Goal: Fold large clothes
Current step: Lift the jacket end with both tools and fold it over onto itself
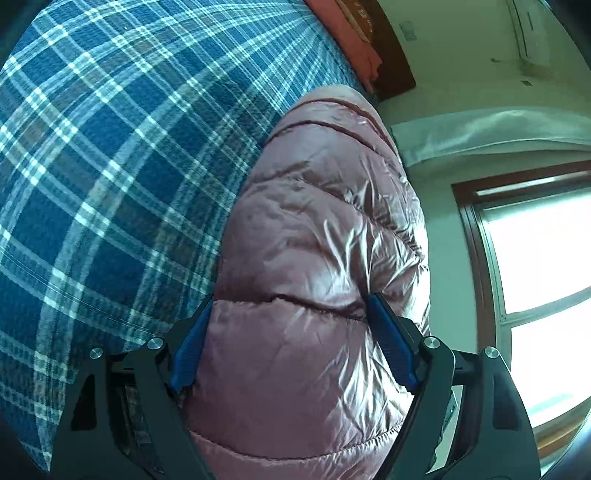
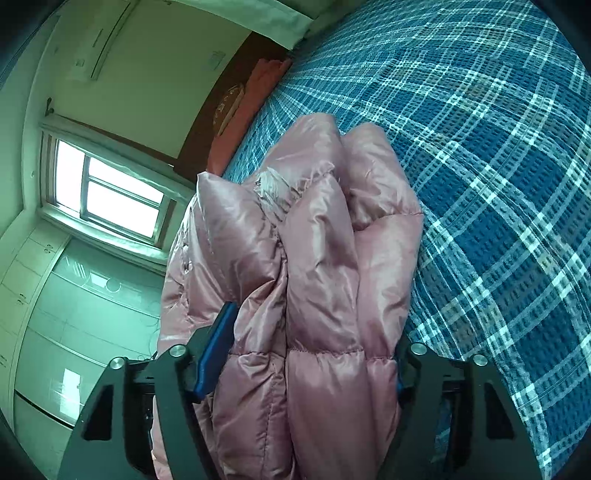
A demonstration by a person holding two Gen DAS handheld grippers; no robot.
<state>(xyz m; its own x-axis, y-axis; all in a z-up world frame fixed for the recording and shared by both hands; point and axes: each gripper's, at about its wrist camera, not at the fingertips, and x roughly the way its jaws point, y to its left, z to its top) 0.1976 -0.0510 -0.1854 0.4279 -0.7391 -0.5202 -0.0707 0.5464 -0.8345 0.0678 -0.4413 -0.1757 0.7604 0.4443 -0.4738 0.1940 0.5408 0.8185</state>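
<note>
Left wrist: jacket (image 1: 317, 236) betw gripper (image 1: 291, 325) pads.

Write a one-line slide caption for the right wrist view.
Right tool straddles a bunched pink puffer jacket over a blue plaid bedspread.

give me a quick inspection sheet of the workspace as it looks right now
surface: bed under a blue plaid cover
job's things: pink puffer jacket, bunched in thick folds on the cover
clutter: red folded cloth by the dark headboard
grippers: left gripper and right gripper each have jacket bulk between wide-set jaws; whether the pads press it cannot be told
cables: nothing seen
surroundings: bright window, wall air conditioner, pale wardrobe doors
</note>
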